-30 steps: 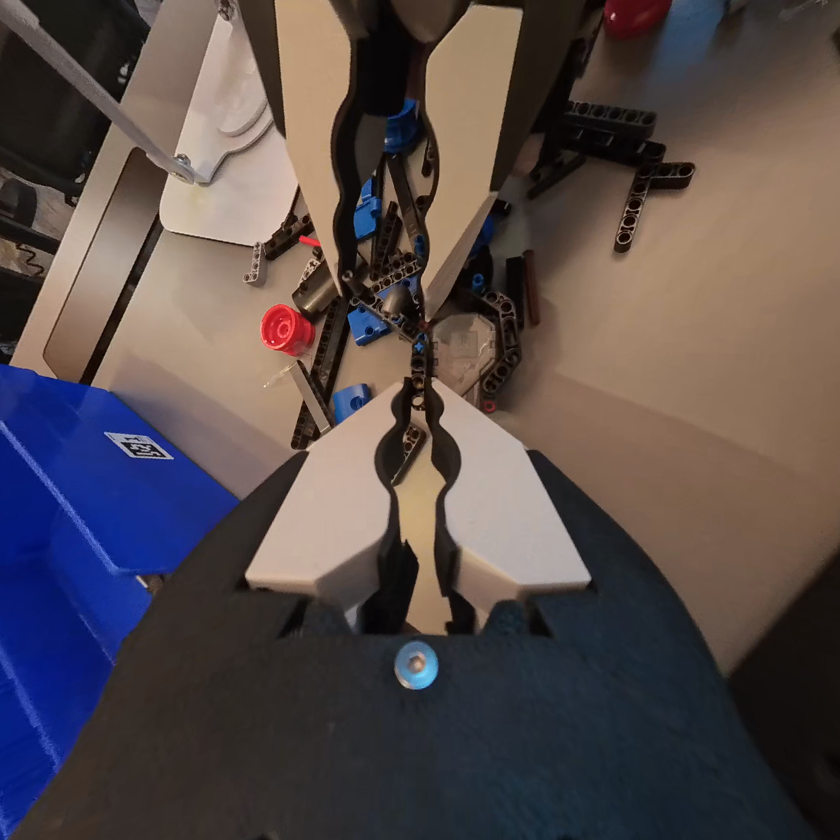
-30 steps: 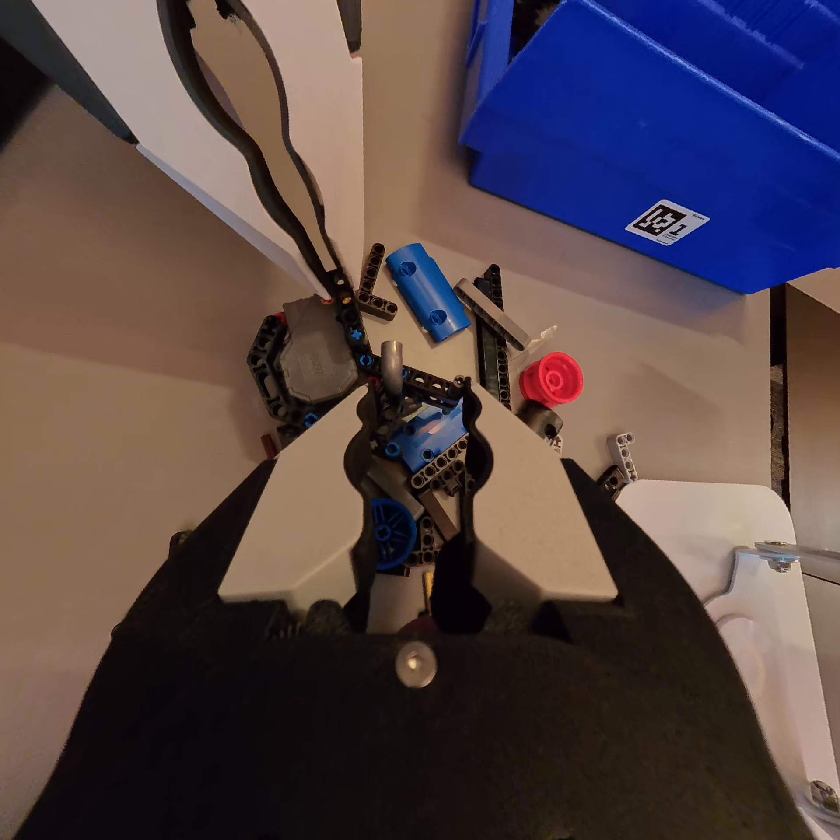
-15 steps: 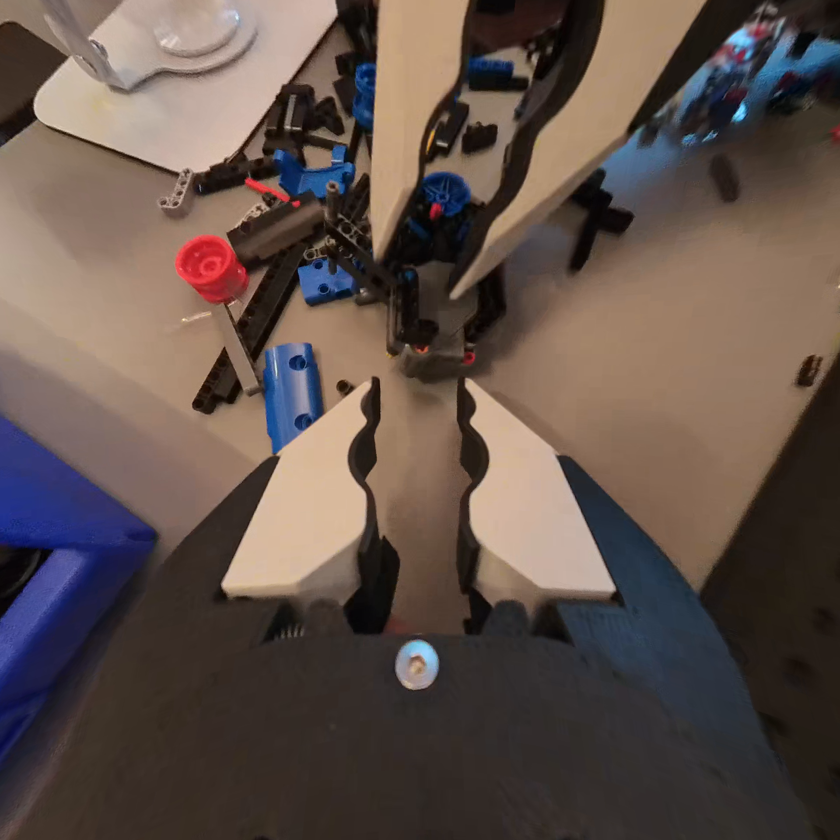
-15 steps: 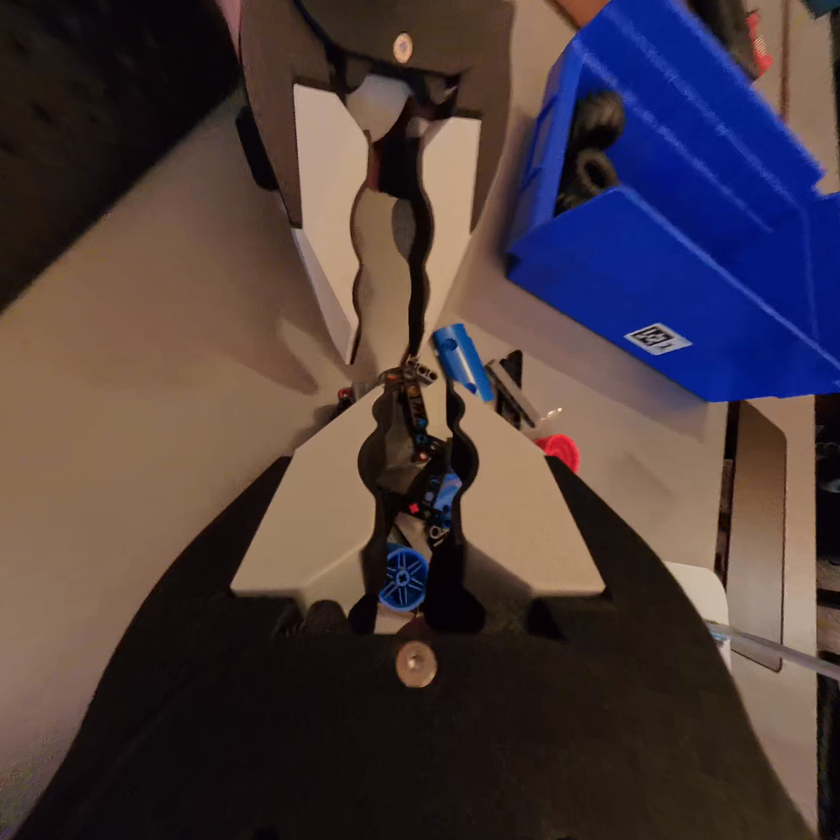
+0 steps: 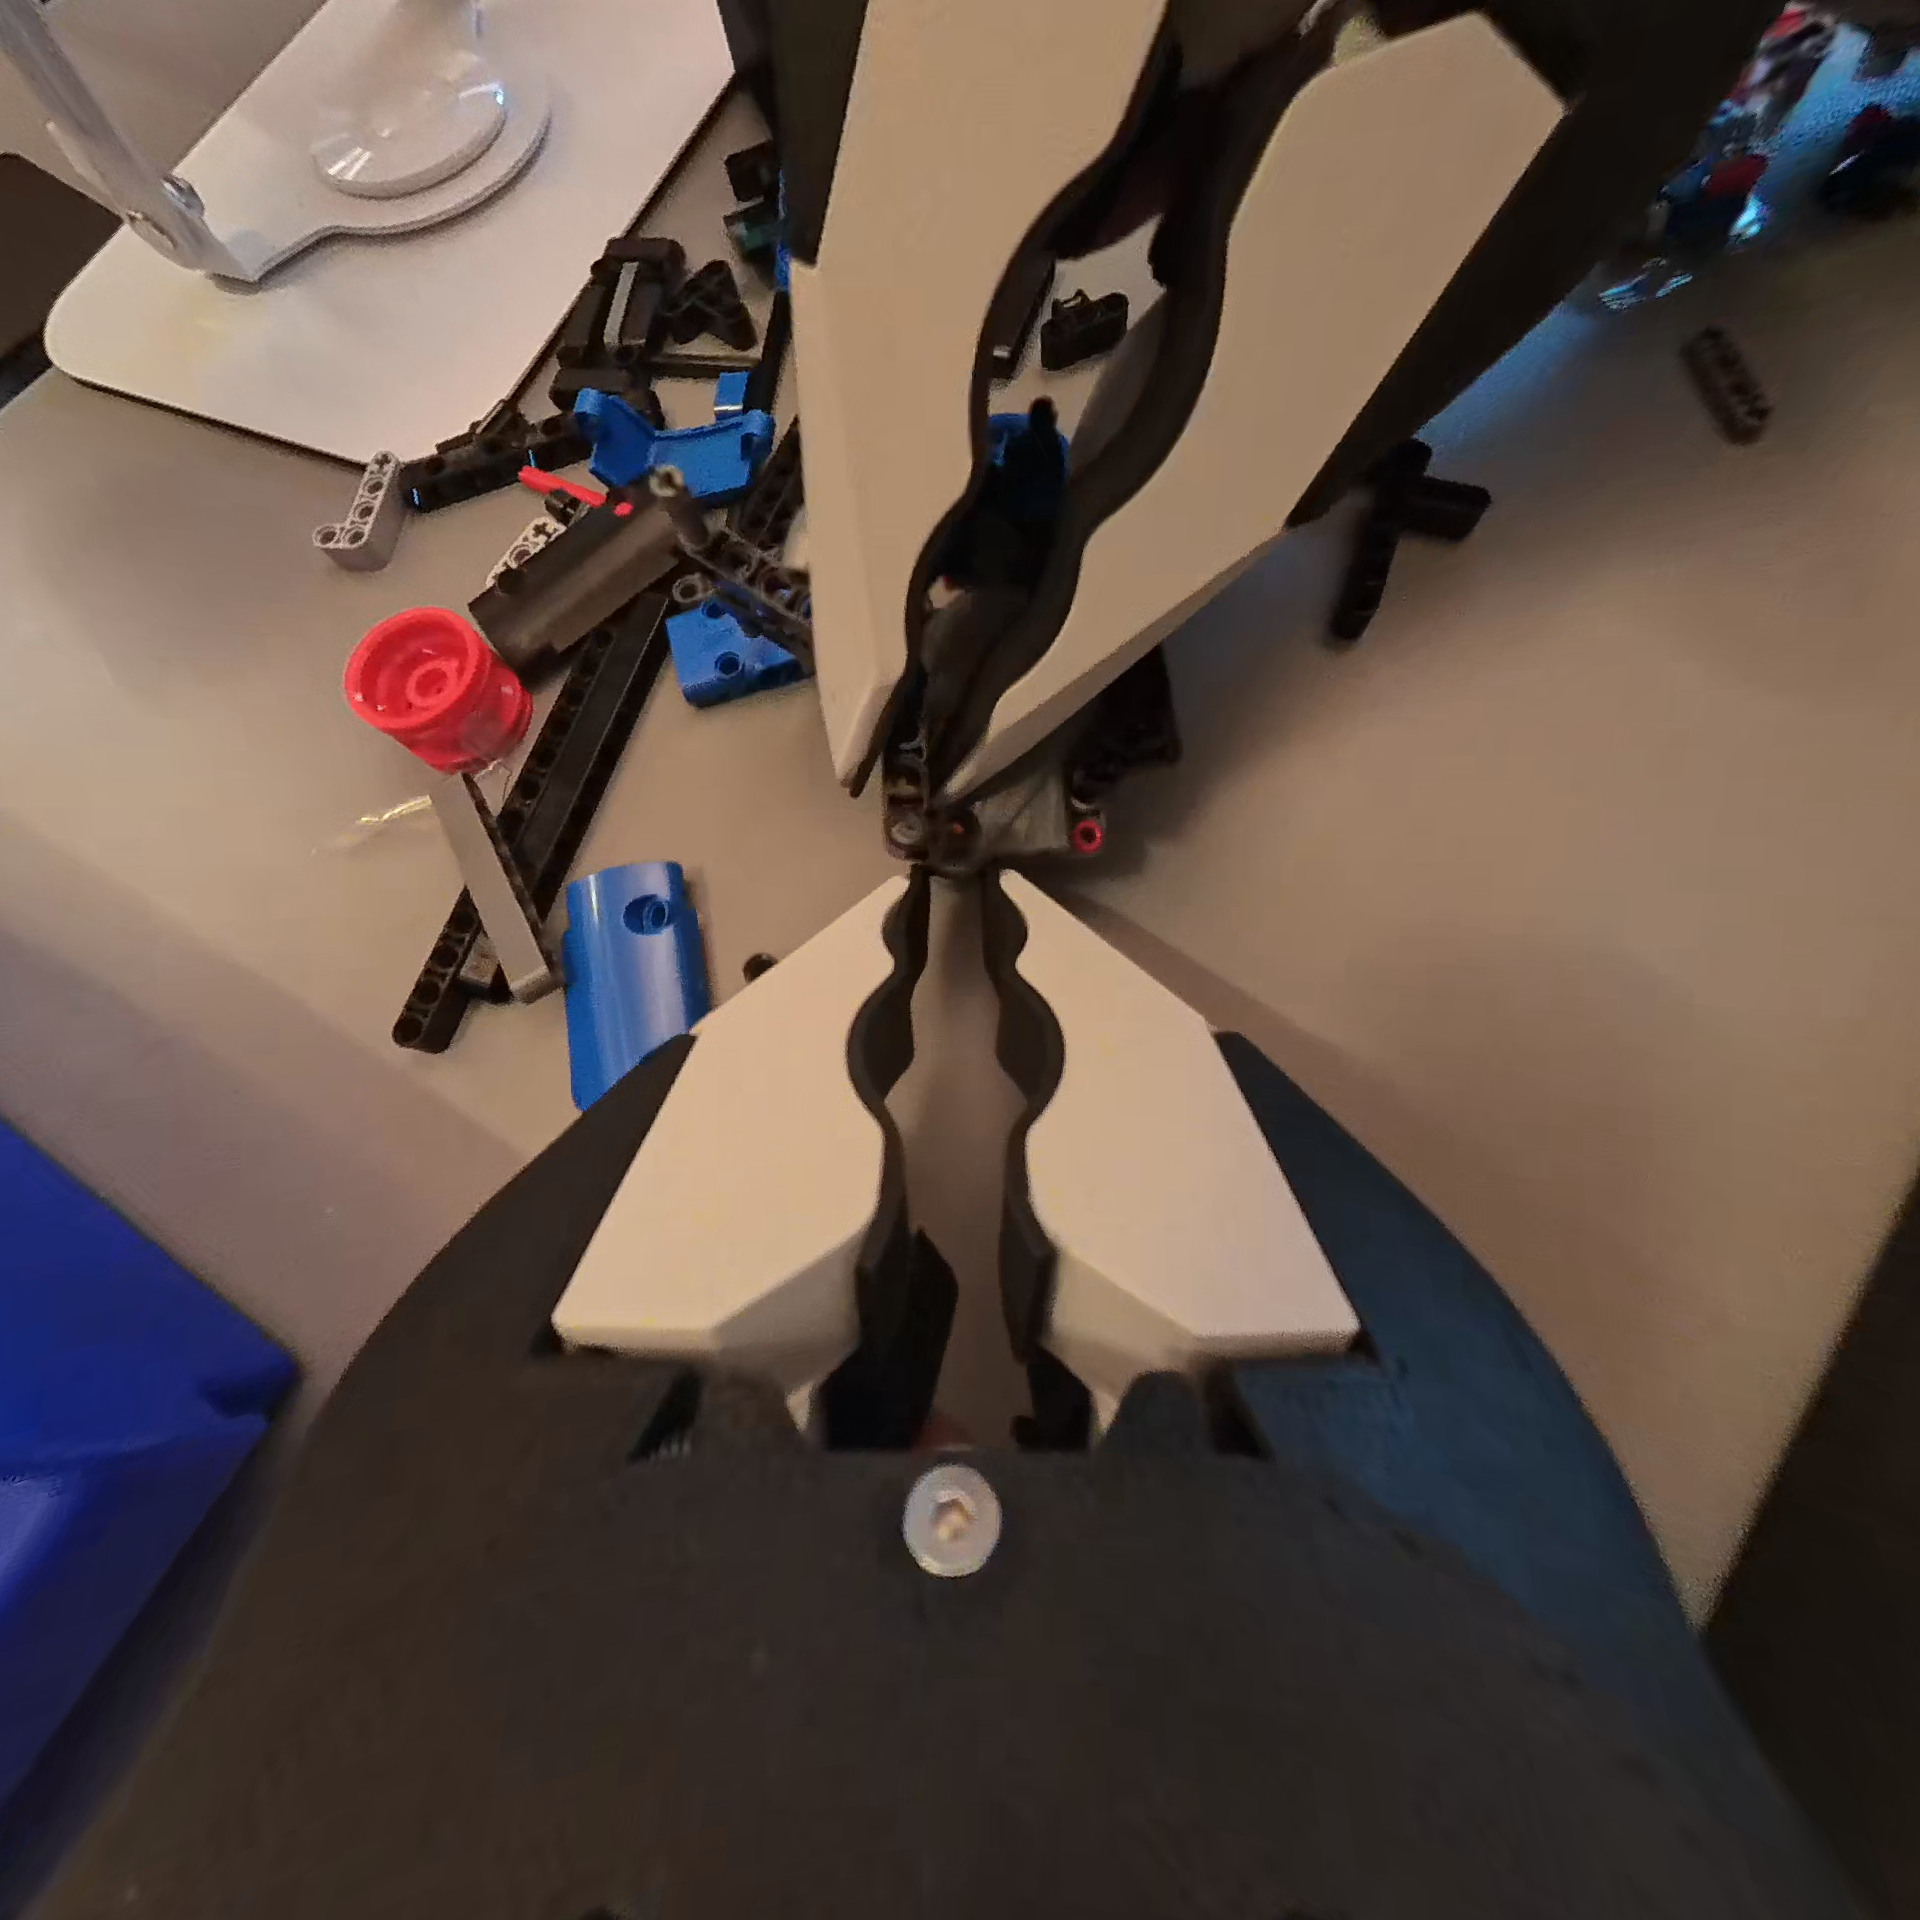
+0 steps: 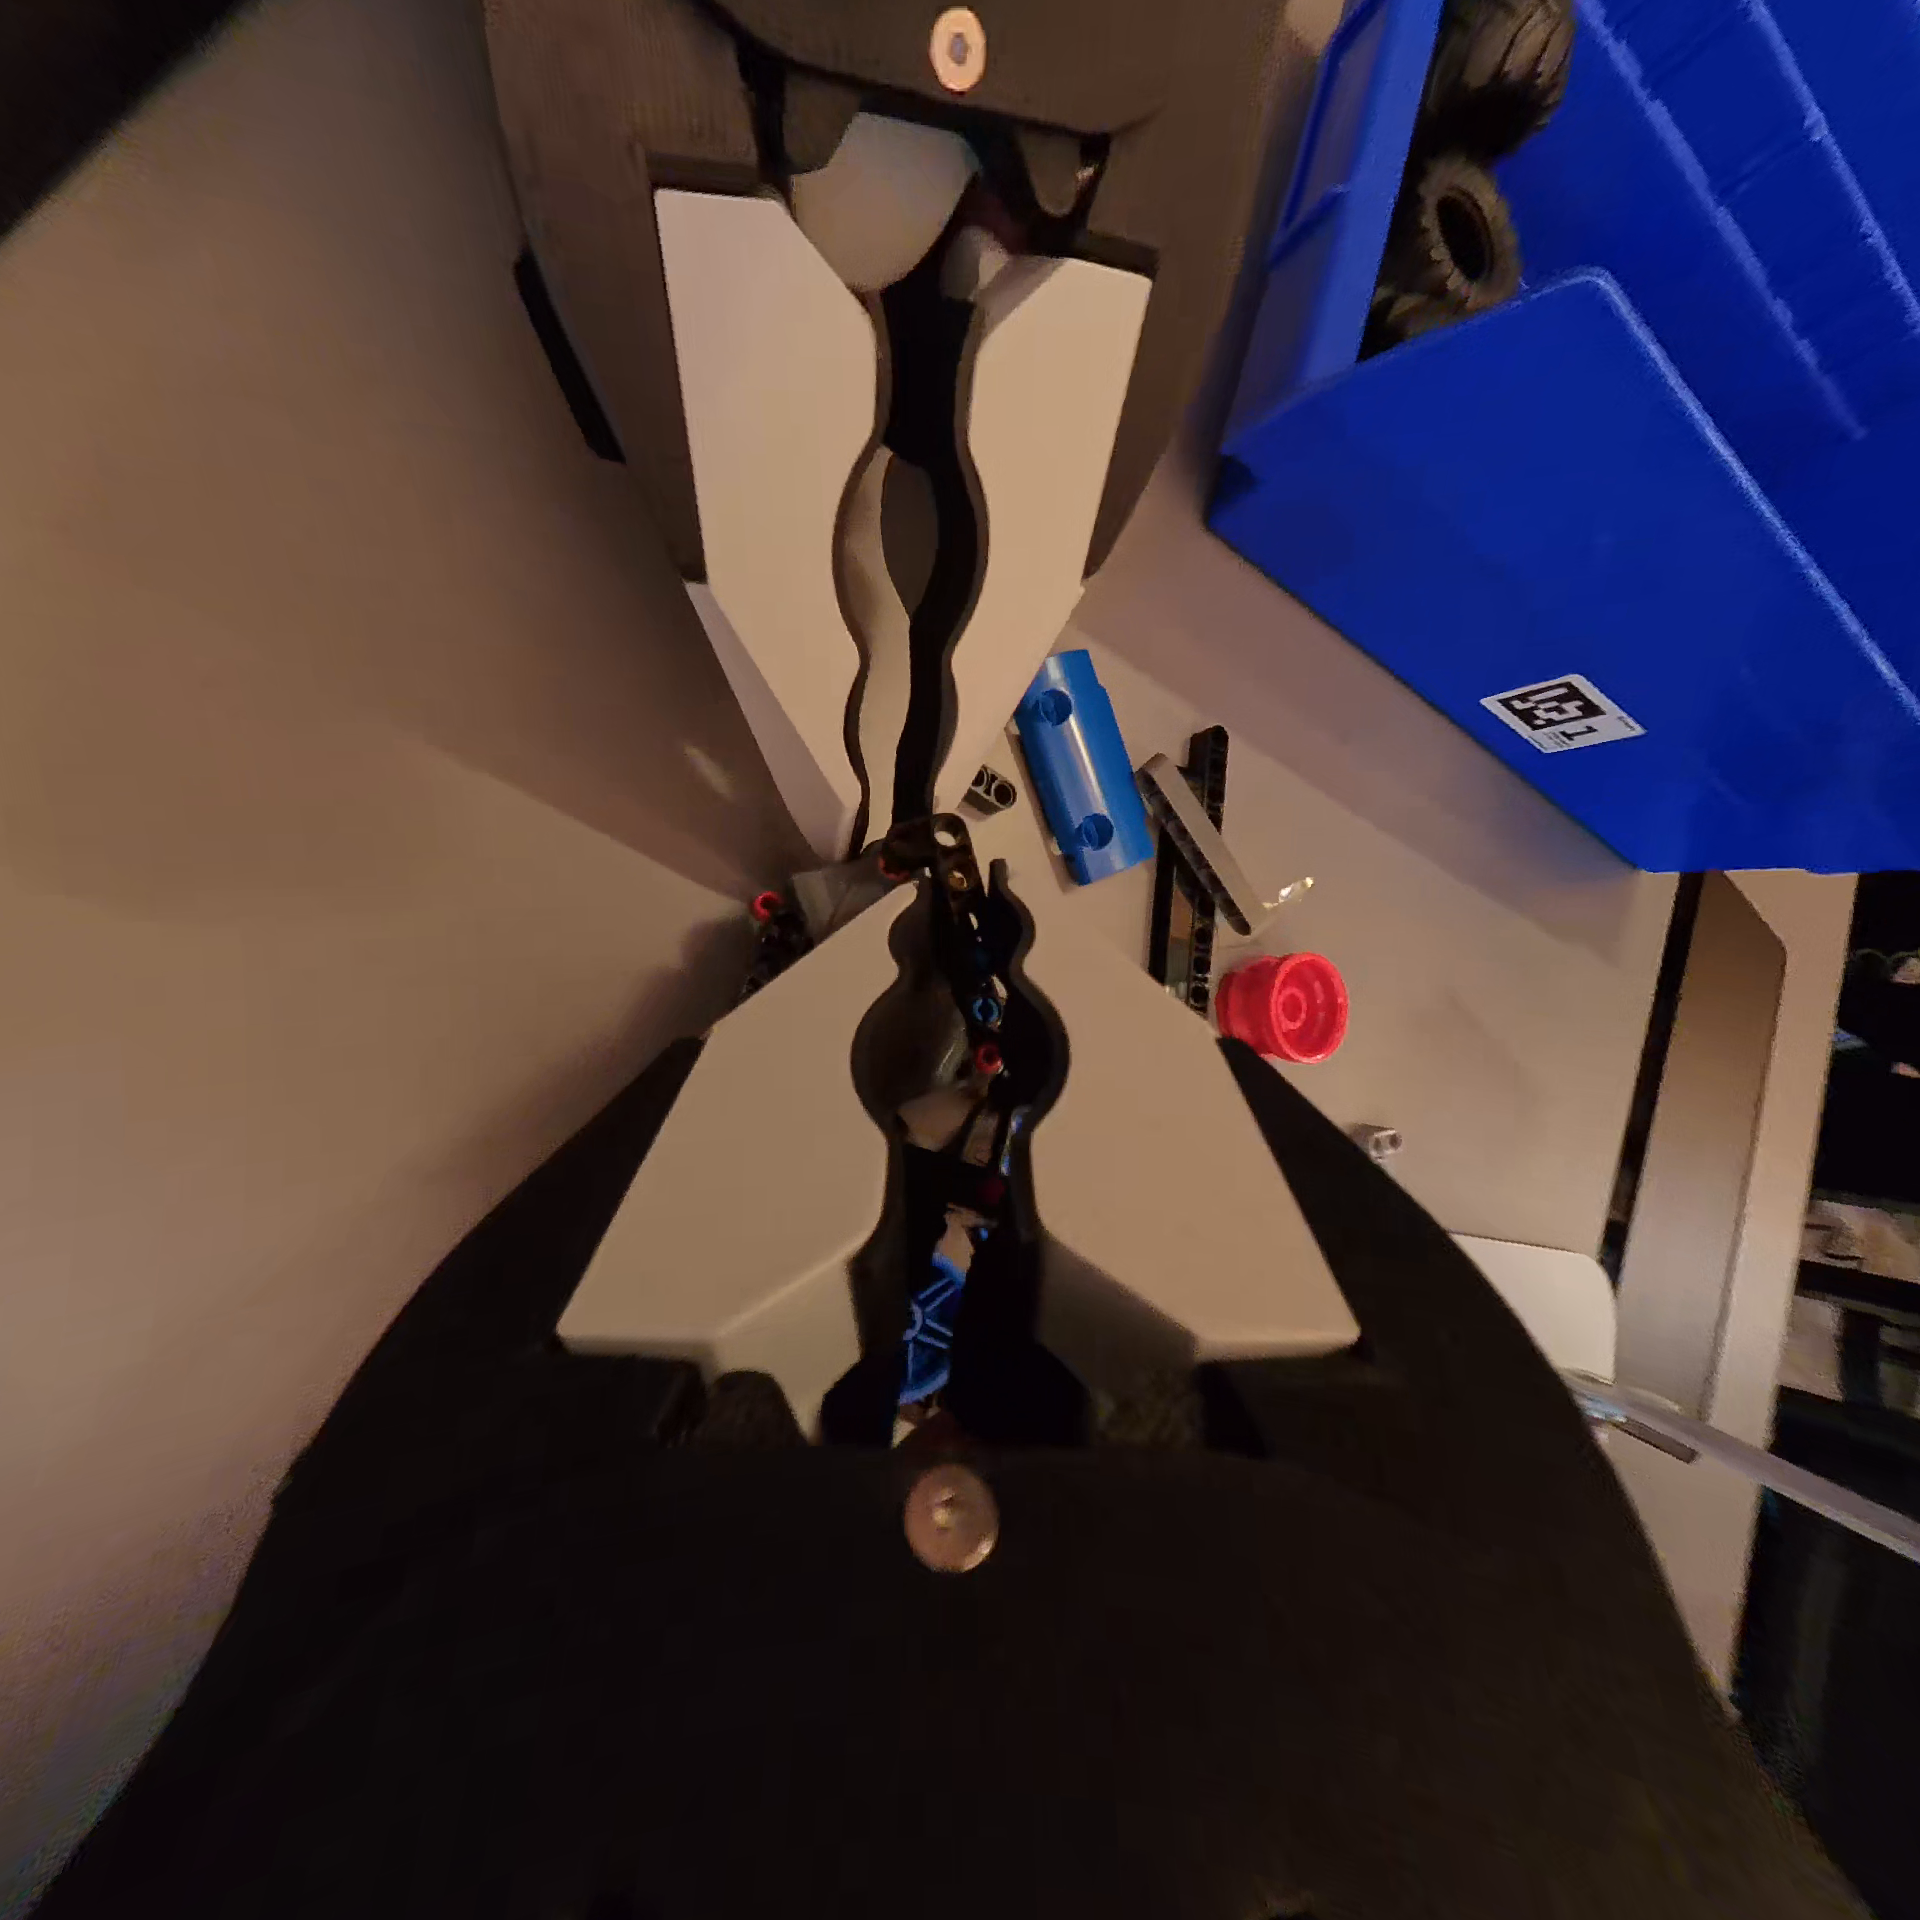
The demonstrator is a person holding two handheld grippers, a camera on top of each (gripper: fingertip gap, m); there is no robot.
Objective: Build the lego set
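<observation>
Two grippers tip to tip over the grey table (image 5: 1455,831)

Left gripper (image 5: 951,883), jaws narrowly parted, meets the right gripper (image 6: 951,883), whose jaws are clamped on the lego assembly (image 6: 961,997).

Colours: lego parts, bin, fingers, bench

Red wheel hub (image 5: 436,686); blue curved panel (image 5: 632,966); black beams (image 5: 540,821); light grey beam (image 5: 494,899). Blue bin (image 6: 1621,540) with black-and-white square-patterned tag (image 6: 1561,713). Pale grey fingers (image 5: 748,1143) with black wavy pads. Beige-grey bench (image 5: 1455,883).
</observation>
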